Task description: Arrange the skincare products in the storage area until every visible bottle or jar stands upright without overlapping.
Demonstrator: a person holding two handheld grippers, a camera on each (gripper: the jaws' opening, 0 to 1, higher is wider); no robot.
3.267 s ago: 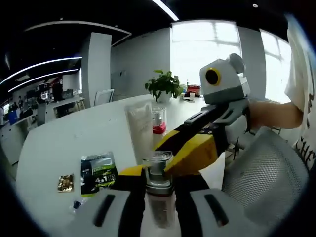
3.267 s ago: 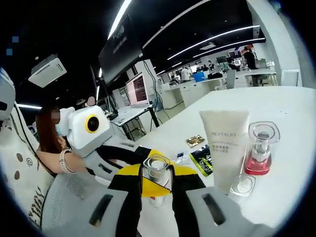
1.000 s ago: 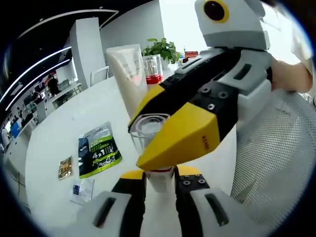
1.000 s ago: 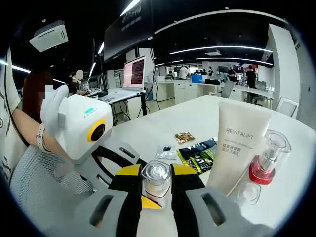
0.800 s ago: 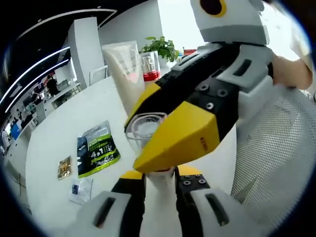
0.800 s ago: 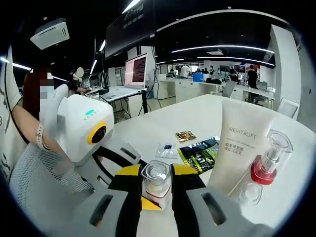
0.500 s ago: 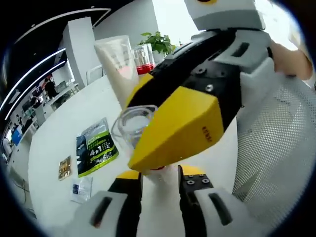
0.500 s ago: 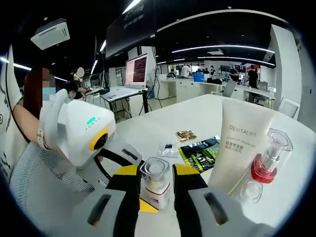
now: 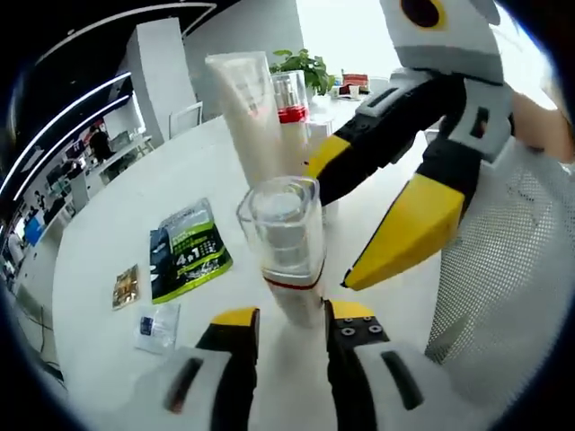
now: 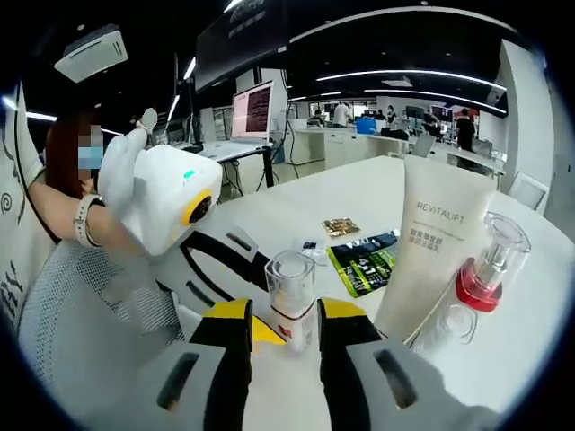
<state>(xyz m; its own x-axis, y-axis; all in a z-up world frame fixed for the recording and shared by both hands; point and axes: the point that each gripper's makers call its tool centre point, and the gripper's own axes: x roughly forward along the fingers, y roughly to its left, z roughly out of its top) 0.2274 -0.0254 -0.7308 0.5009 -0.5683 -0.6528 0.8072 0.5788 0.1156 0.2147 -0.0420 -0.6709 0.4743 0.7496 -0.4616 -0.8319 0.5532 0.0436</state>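
I've got the small clear-capped bottle (image 9: 286,242) standing upright on the white table (image 9: 108,233), right in front of my left gripper (image 9: 284,325), whose yellow-tipped jaws sit spread a little to either side of its base and don't appear to be touching it. From the right gripper view the same bottle (image 10: 292,299) stands between the jaws of my right gripper (image 10: 286,330), also parted, with daylight on both sides of the bottle, so I read both tools as released. In the left gripper view the right gripper (image 9: 395,197) reaches in from the right with its jaws wide apart, one yellow tip near the white tube (image 9: 252,112), the other low and close beside the bottle. That white tube stands upright on its cap just behind the bottle, and the red-collared pump bottle (image 9: 289,103) stands upright beside it, touching or nearly so. In the right gripper view the tube (image 10: 433,251) reads REVITALIFT, with the pump bottle (image 10: 485,269) to its right and a small clear jar (image 10: 447,325) at its foot. Flat on the table lie a green sachet (image 9: 189,260), a small gold packet (image 9: 125,285) and a clear packet (image 9: 154,325). A gloved hand (image 10: 126,180) holds the left gripper.
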